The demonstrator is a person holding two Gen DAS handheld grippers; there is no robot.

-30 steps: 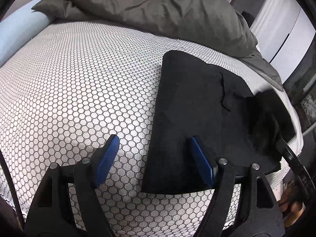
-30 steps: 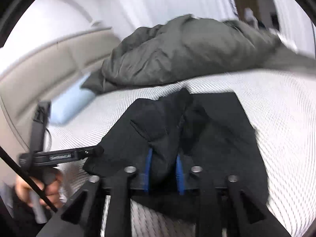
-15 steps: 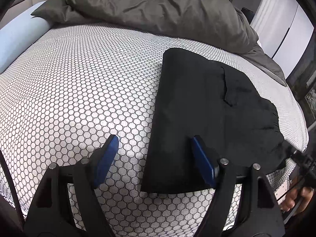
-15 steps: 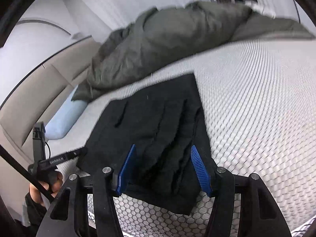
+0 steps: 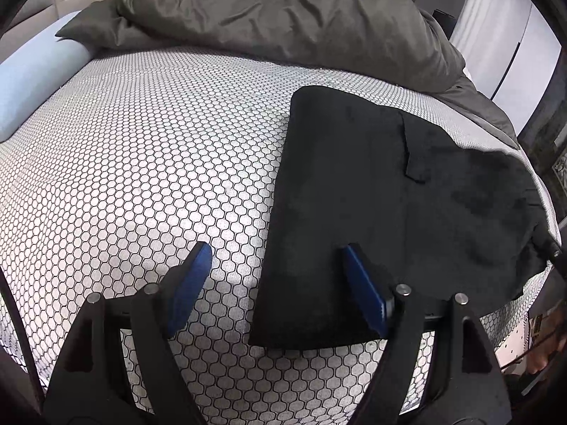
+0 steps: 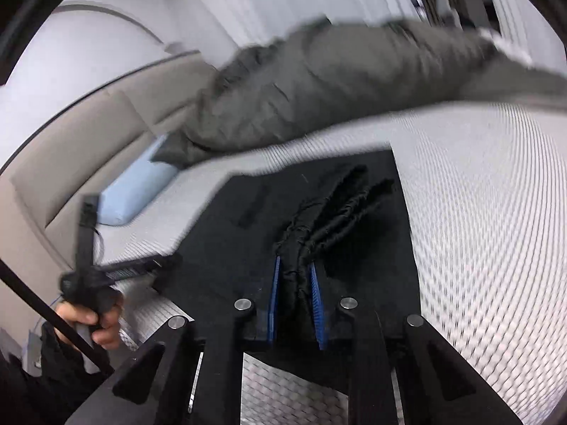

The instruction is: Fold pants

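Tilting down over the bed, the left gripper (image 5: 273, 276) hangs with its blue pads spread wide and nothing between them; one pad sits above the honeycomb-patterned mattress cover (image 5: 141, 163), the other above the folded black pants (image 5: 372, 184) lying flat near the bed's edge. The right gripper (image 6: 296, 301) has just clamped down: half a second back its jaws straddled the pants' gathered waistband loosely, and now they pinch that bunched edge tight, lifting it slightly. A hand (image 6: 88, 322) grips the left tool's handle. Behind, a grey duvet (image 5: 283, 17) and pale blue pillow (image 5: 32, 81) lie heaped.
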